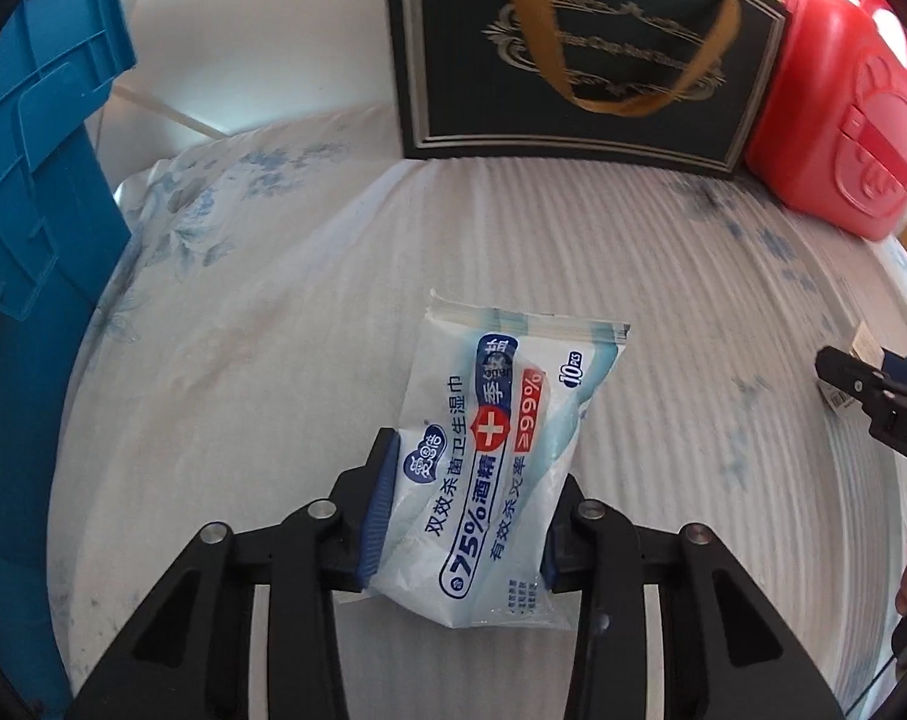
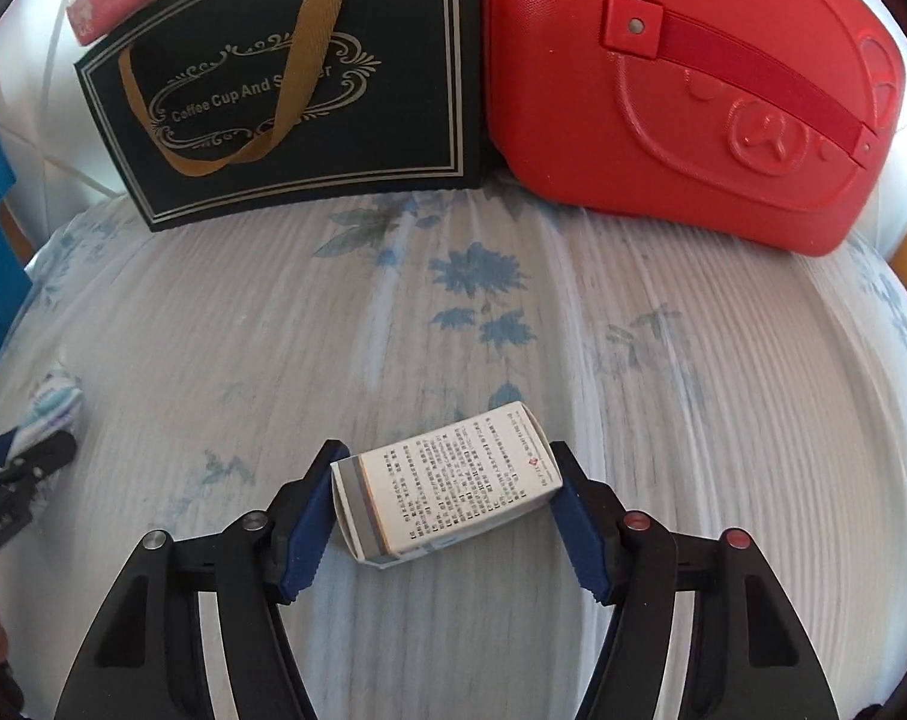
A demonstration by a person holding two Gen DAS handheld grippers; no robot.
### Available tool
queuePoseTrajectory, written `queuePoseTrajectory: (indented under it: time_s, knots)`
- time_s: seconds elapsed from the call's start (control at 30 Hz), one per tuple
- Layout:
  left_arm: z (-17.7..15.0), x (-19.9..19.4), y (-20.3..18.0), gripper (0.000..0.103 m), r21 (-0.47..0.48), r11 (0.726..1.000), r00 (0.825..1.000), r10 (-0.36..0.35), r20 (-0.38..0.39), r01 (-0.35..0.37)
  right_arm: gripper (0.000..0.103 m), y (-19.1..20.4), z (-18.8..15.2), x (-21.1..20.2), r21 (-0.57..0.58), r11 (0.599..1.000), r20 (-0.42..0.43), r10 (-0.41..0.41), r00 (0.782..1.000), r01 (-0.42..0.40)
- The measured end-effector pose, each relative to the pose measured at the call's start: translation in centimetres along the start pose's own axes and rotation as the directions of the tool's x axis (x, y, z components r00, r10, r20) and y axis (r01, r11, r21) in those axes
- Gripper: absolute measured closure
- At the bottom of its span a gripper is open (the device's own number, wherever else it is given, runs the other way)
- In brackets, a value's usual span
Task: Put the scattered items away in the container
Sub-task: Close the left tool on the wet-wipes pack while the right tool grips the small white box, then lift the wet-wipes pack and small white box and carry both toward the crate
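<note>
A bed covered in a pale ribbed sheet (image 2: 663, 420) printed with faded blue flowers fills both views, with a white wall behind it.

Nearest in the left wrist view, the left gripper (image 1: 474, 480) has its blue pads pressed against the two long sides of a white and blue pack of wet wipes (image 1: 489, 456), which lies flat on the sheet with its sealed end pointing away from the camera. The pack is pinched between the jaws, its sides slightly squeezed in.

Nearest in the right wrist view, the right gripper (image 2: 450, 474) is closed on a small white carton (image 2: 453, 489) covered in fine black print. The carton lies slightly askew on the sheet, one end against each blue pad. Each gripper shows at the edge of the other's view, so the two items lie near each other on the bed.

Farther back, a dark gift bag (image 2: 297, 96) with a tan ribbon handle and silver lettering stands upright at the far edge of the bed. Just beside it on the right, touching it, leans a red hard-shell case (image 2: 663, 108) with an embossed pattern and a strap. A blue plastic crate (image 1: 33, 168) stands off the left edge of the bed.
</note>
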State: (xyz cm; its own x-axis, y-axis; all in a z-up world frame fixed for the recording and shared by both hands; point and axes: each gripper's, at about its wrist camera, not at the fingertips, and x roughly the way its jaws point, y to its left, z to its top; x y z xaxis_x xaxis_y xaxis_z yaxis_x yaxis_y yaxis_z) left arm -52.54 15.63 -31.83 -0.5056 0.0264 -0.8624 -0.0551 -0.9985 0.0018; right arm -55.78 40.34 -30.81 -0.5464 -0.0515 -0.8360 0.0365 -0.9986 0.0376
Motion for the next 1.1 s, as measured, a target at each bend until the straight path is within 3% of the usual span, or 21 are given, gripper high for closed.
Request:
queuePoseTrajectory:
  time_s: [0.23,0.5,0.87,1.1]
  knots:
    - [-1.5,-3.1,-1.8,0.066,0.003,1.000,1.000,-0.026,0.008,0.026,0.037,1.4,-1.8,-3.7,-0.018,0.999,-0.001,0.049,0.999,-0.049]
    - [-3.3,-9.9,-3.3,0.066,0.005,1.000,0.998,-0.027,0.062,0.026,0.037,3.7,-4.1,-9.3,-0.056,0.993,0.024,0.104,0.994,-0.102]
    - [-8.6,-22.8,-2.4,0.066,-0.022,1.000,0.983,-0.002,0.182,0.006,0.037,7.6,-8.8,-23.4,-0.161,0.974,0.139,0.181,0.974,-0.158]
    - [-11.4,-30.5,-0.5,0.066,-0.070,0.997,0.960,0.059,0.275,-0.041,0.037,11.0,-11.1,-31.1,-0.264,0.945,0.207,0.253,0.945,-0.195]
